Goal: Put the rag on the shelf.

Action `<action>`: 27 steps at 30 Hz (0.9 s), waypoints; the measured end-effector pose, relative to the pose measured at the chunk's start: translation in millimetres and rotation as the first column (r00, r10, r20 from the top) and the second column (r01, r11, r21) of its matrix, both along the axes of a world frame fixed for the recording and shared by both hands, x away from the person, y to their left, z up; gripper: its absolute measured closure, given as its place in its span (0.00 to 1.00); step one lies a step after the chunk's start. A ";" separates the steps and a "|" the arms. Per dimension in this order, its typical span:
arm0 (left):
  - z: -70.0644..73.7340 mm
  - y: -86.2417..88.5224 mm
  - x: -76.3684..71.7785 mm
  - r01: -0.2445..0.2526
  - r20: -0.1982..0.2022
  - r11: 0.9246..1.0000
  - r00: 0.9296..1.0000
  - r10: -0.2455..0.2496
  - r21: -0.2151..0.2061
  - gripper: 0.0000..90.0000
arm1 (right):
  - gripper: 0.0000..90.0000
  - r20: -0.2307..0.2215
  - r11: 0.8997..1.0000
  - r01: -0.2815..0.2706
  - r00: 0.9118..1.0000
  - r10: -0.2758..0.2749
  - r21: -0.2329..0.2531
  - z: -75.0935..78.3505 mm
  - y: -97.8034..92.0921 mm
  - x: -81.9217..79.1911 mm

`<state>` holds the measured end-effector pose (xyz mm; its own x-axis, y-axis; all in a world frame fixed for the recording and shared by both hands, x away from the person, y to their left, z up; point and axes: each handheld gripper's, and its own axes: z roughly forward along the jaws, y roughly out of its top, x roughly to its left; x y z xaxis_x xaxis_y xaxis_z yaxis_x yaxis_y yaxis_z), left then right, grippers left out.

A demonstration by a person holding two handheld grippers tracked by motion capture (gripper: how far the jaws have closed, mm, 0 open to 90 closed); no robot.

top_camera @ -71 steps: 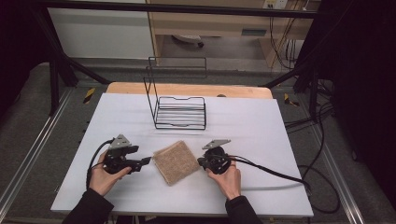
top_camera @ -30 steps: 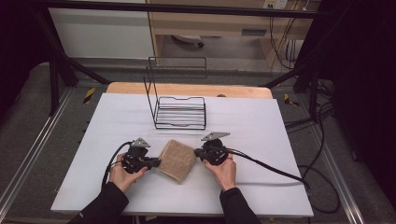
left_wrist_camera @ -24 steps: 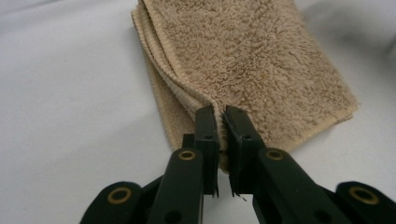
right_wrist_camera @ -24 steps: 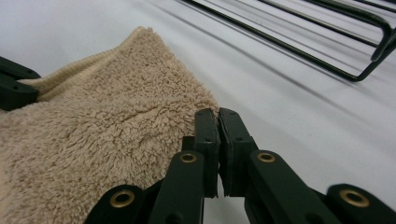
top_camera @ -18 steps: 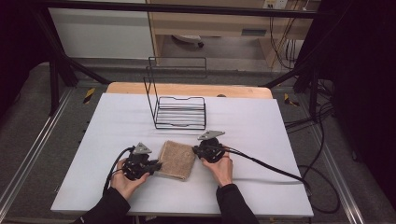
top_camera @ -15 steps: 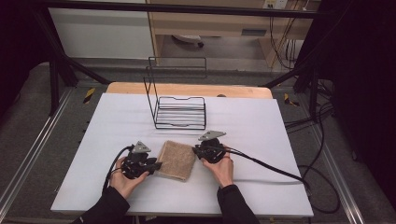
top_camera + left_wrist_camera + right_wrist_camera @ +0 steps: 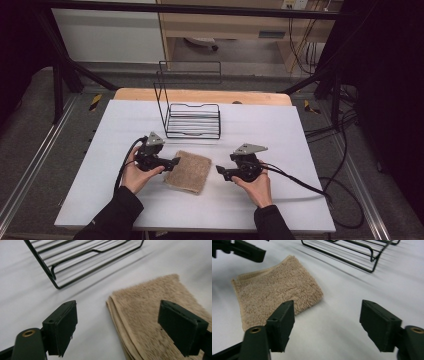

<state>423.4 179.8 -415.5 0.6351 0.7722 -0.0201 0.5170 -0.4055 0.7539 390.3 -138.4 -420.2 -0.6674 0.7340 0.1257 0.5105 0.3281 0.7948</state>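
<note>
Near the front middle of the white counter [image 7: 280, 130] lies a folded tan towel [image 7: 188, 171], terry pile, roughly square, set at a slant. Stacked layer edges show along 1 side in the left gripper view [image 7: 117, 315]; right gripper view shows its fluffy top and a rounded folded corner [image 7: 274, 287]. Left tongs [image 7: 174, 162] sit at the towel's left edge, jaws wide, 1 jaw over the cloth, the other over bare counter, holding nothing. Right tongs [image 7: 220, 171] sit just right of the towel, apart from it, jaws wide, holding nothing. Black wire rack [image 7: 192, 120] stands behind the towel, toward the counter's far side.
</note>
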 end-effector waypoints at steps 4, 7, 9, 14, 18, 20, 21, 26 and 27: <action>-5.7 -8.5 13.8 0.009 -0.028 0.999 1.000 -0.008 0.032 0.22 | 0.23 -0.019 1.000 0.009 1.000 -0.009 0.005 -2.0 -8.2 -4.1; -13.0 -13.0 21.9 0.013 -0.063 1.000 0.998 -0.014 -0.019 0.36 | 0.21 -0.022 1.000 0.014 1.000 -0.014 0.011 -4.8 -13.6 -8.4; -17.9 -14.3 25.8 0.006 -0.081 1.000 0.997 -0.008 -0.018 0.43 | 0.19 -0.030 1.000 0.017 0.999 -0.017 0.015 -6.8 -15.3 -10.8; -27.7 -12.4 33.8 0.006 -0.134 0.999 0.991 -0.011 -0.039 0.59 | 0.17 -0.042 1.000 0.013 0.999 -0.012 0.027 -7.2 -14.9 -12.4; -31.7 -12.9 36.2 0.023 -0.151 0.998 0.988 -0.032 -0.060 0.65 | 0.16 -0.049 0.999 0.018 0.999 -0.017 0.032 -8.0 -14.2 -11.4; -32.0 -13.7 36.6 0.027 -0.150 0.998 0.988 -0.036 -0.061 0.67 | 0.16 -0.056 0.999 0.024 0.998 -0.022 0.037 -8.6 -13.3 -11.4; -32.0 -14.0 36.6 0.026 -0.150 0.998 0.988 -0.035 -0.063 0.67 | 0.15 -0.056 0.999 0.023 0.998 -0.021 0.038 -9.1 -13.0 -11.0; -31.3 -15.3 35.0 0.036 -0.160 0.998 0.986 -0.045 -0.056 0.72 | 0.14 -0.065 0.998 0.032 0.997 -0.029 0.058 -9.1 -11.5 -9.1; -31.2 -15.6 34.8 0.036 -0.167 0.997 0.985 -0.046 -0.061 0.76 | 0.14 -0.065 0.998 0.034 0.997 -0.030 0.061 -8.9 -11.2 -8.9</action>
